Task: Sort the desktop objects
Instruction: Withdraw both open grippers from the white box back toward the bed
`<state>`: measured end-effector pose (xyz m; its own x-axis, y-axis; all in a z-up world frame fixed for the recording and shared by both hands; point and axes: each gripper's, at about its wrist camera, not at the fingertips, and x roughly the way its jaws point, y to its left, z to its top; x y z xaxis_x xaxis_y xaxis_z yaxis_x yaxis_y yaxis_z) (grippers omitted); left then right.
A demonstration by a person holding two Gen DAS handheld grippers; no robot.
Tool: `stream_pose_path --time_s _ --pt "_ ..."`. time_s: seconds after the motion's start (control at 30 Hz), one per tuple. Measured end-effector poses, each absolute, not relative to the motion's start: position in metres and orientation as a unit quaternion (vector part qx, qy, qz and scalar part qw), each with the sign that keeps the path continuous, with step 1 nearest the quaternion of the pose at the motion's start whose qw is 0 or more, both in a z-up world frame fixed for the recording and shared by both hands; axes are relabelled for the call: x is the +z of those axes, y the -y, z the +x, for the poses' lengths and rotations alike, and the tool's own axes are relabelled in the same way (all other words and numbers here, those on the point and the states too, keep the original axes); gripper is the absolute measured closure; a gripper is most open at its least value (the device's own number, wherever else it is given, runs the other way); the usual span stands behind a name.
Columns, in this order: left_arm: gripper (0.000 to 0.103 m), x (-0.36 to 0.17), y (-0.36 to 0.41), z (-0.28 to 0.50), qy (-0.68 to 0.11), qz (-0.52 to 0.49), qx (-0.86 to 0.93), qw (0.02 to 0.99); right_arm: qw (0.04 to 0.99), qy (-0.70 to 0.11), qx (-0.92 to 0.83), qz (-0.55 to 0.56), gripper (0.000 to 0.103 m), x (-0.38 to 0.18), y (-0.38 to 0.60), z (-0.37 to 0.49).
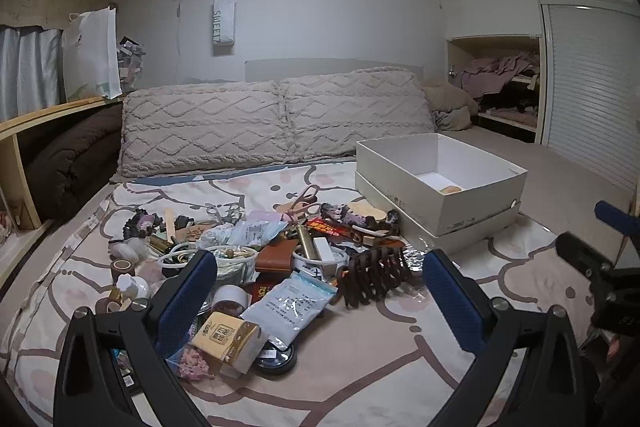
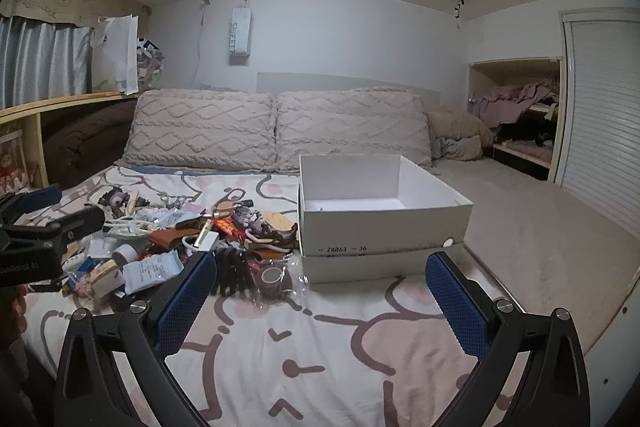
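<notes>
A heap of small objects lies on the patterned bedspread [image 1: 360, 359]: a brown hair claw [image 1: 376, 277], sealed packets [image 1: 288, 305], a yellow tissue pack [image 1: 228, 337], tape rolls [image 1: 230, 297], a brown wallet [image 1: 276, 255] and pink scissors [image 1: 304, 201]. A white open box [image 1: 440, 179] stands on its lid to the right, with one tan item inside [image 1: 451, 189]. My left gripper [image 1: 320, 299] is open and empty above the heap's near side. My right gripper [image 2: 320, 299] is open and empty, before the box [image 2: 380, 223], with the heap [image 2: 192, 243] to its left.
Two knitted pillows [image 1: 276, 119] lean on the headboard. A wooden shelf [image 1: 52, 111] with a brown blanket runs along the left. A cupboard nook with clothes [image 1: 500, 75] and a slatted door [image 1: 592, 87] are at the right. The bed's right edge [image 2: 592, 327] is near.
</notes>
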<state>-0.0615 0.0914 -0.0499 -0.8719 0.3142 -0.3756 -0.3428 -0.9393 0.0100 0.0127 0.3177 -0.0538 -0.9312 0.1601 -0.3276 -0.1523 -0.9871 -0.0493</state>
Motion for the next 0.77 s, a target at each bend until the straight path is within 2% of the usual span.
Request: stream_pose_path --time_s 0.77 --pt "0.000 -0.0511 -0.0855 -0.0622 -0.021 -0.192 0.966 0.172 0.080 0.013 0.981 -0.175 0.000 -0.0593 -0.3180 0.0101"
